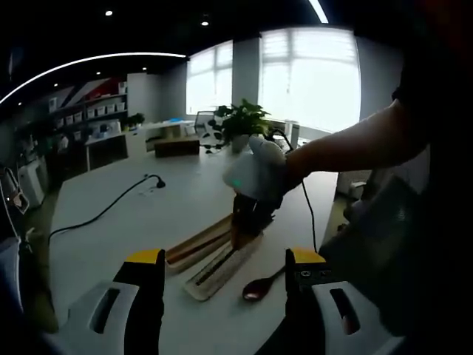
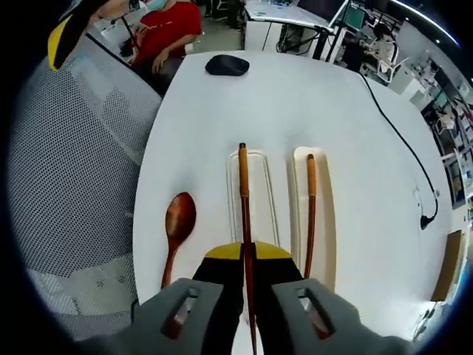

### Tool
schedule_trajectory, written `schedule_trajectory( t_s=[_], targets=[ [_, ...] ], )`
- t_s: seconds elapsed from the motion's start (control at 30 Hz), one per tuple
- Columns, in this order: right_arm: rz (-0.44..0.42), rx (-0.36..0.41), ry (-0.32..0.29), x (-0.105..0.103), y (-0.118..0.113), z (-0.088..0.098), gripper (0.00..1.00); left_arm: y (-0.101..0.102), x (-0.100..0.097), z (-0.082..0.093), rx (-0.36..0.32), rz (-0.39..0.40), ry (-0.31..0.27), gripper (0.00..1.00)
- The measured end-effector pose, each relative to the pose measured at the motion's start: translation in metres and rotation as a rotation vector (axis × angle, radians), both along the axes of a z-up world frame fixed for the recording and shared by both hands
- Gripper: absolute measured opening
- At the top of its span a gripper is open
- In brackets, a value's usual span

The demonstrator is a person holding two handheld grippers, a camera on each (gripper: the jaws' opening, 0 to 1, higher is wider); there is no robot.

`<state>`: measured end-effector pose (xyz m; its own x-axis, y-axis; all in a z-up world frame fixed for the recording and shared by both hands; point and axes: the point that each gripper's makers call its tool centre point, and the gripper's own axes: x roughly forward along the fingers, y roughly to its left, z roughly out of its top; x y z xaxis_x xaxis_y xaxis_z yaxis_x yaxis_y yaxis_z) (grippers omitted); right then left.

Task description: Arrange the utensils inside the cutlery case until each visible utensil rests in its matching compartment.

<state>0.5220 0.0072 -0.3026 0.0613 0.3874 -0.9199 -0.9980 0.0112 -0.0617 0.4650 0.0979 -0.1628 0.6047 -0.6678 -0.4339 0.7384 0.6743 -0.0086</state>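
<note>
- Right gripper: jaws are seen pressed together on a chopstick, which is held along the middle of the right gripper view, its orange end pointing away from the camera.
- The held chopstick is seen over the left compartment of the pale cutlery case; whether it touches the compartment floor cannot be told.
- A second chopstick is seen lying lengthwise in the right compartment of the case, orange end also away from the camera.
- A dark wooden spoon is seen on the white worktop, outside the case, just beside its left side and close to the worktop edge, bowl away from the camera.
- A black mouse is noted at the far end of the worktop; a black cable runs along the right side.
- Left gripper: jaws are seen wide apart with nothing between them, held above the worktop near the case.
- In the left gripper view, the right gripper is seen over the case, held by a gloved hand; the spoon lies beside the case, and a potted plant stands at the far end.
</note>
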Motion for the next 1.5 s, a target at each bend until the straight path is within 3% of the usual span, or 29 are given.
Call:
schedule_trajectory(
  t_s=[0.77,1.5],
  targets=[
    [-0.038,0.024,-0.083,0.043,-0.003,0.013,0.00,-0.001,0.001,0.001,-0.011,0.001,-0.001,0.68],
    [-0.056,-0.051,-0.093,0.070,-0.003,-0.014,0.00,0.001,0.002,0.001,-0.024,0.013,0.004,0.68]
  ],
)
